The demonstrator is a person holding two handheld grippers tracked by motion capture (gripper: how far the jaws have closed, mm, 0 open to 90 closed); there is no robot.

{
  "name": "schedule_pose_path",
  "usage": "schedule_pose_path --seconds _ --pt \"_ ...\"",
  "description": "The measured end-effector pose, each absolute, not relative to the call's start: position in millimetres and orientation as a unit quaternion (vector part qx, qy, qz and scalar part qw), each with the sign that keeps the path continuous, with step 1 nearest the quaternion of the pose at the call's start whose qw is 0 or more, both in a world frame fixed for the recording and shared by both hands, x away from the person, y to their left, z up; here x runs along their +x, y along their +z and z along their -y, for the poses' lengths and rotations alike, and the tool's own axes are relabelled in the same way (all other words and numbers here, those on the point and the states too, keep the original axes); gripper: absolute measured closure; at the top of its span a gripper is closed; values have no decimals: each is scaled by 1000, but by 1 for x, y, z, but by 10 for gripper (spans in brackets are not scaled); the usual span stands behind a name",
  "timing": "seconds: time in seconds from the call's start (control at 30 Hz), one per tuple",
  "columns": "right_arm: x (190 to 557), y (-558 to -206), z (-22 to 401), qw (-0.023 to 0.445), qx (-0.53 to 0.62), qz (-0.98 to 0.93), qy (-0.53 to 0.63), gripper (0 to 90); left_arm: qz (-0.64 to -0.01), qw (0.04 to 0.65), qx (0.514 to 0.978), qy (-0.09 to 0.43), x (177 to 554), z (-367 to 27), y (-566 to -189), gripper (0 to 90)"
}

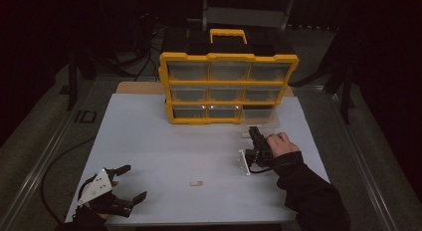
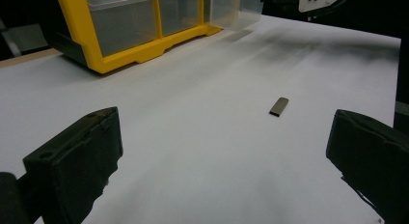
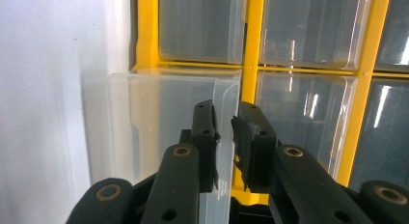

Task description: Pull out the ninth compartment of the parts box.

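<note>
The right gripper (image 3: 224, 137) has its fingers (image 3: 205, 137) pinched on the front lip of a clear plastic drawer (image 3: 144, 118), one finger inside the wall and one outside, so the drawer sits directly between them. That drawer (image 1: 259, 115) is the bottom right one of the yellow organiser (image 1: 226, 57) and stands pulled out onto the white worktop (image 1: 164, 141) towards the hand. The left gripper (image 1: 127, 183) rests low at the near edge with its fingers (image 2: 77, 161) spread wide and holding nothing. A small flat metal piece (image 2: 279, 106) lies on the worktop ahead of them, nearer the right-hand finger, well apart from both.
</note>
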State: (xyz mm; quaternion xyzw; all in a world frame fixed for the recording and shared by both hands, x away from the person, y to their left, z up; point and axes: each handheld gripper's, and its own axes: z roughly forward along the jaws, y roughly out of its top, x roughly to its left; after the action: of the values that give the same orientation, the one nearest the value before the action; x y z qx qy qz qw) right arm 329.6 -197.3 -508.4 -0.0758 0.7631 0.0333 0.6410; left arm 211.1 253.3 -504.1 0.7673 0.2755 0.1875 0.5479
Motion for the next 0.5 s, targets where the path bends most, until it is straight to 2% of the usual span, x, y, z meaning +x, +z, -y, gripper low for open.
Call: schedule_pose_path --seconds 0.5 --pt "330 -504 197 630 -85 -771 38 775 -276 547 768 187 211 -253 -504 0"
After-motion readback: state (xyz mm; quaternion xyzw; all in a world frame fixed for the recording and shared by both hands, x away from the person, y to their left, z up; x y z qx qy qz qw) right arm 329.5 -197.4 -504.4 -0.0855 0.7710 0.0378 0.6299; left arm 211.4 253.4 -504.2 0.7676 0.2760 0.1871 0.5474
